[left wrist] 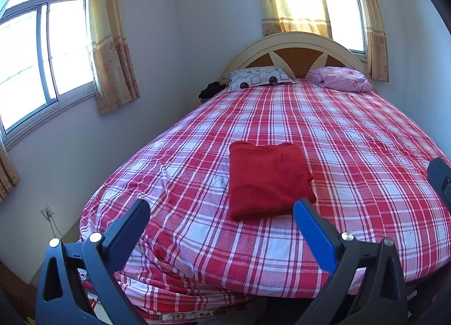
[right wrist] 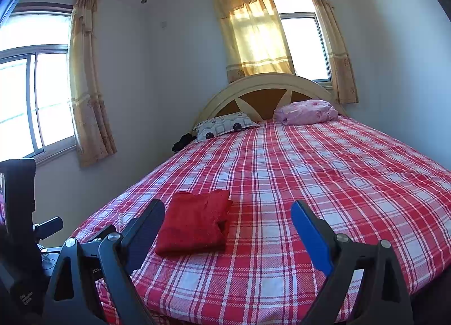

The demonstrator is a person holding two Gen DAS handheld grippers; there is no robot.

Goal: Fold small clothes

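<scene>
Left wrist view: my left gripper [left wrist: 221, 213] is hanging wide open, holding nothing — the red garment [left wrist: 267, 179] is lying folded on the plaid bedspread [left wrist: 352, 141].

Right wrist view: my right gripper [right wrist: 228, 218] is gaping empty too — folding is looking finished.

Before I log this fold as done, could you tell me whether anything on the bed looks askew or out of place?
Mostly tidy: the red garment lies folded flat on the plaid sheet. One corner pokes out at its right edge, so the fold is slightly uneven.
</scene>
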